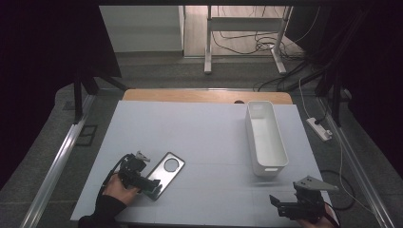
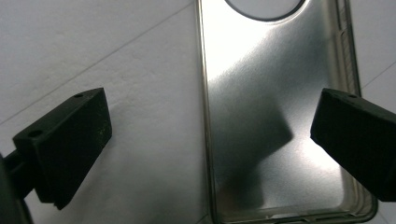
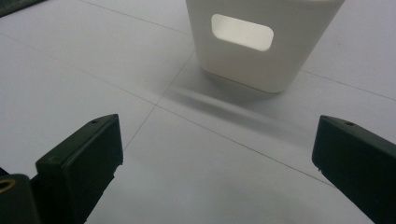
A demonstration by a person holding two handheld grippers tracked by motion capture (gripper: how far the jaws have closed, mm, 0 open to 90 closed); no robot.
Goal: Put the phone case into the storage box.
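A clear phone case (image 1: 164, 174) with a round camera hole lies flat on the white table at the near left. My left gripper (image 1: 151, 184) hovers over the case's near end, open. In the left gripper view the case (image 2: 275, 116) stretches away between the wide-apart jaws, one jaw over the bare table, the other over the case's right edge. My right gripper (image 1: 278, 205) stands open at the near right, nothing between its fingers. A long white bin (image 1: 264, 137) sits ahead of it, and the right gripper view faces the bin's near end wall (image 3: 261, 46) with its handle slot.
The white board (image 1: 204, 137) has bare room in its middle and far left. A wooden table edge (image 1: 190, 95) runs along the back. Metal rails (image 1: 57, 161) flank both sides, and a power strip (image 1: 319, 128) with cables lies off the table to the right.
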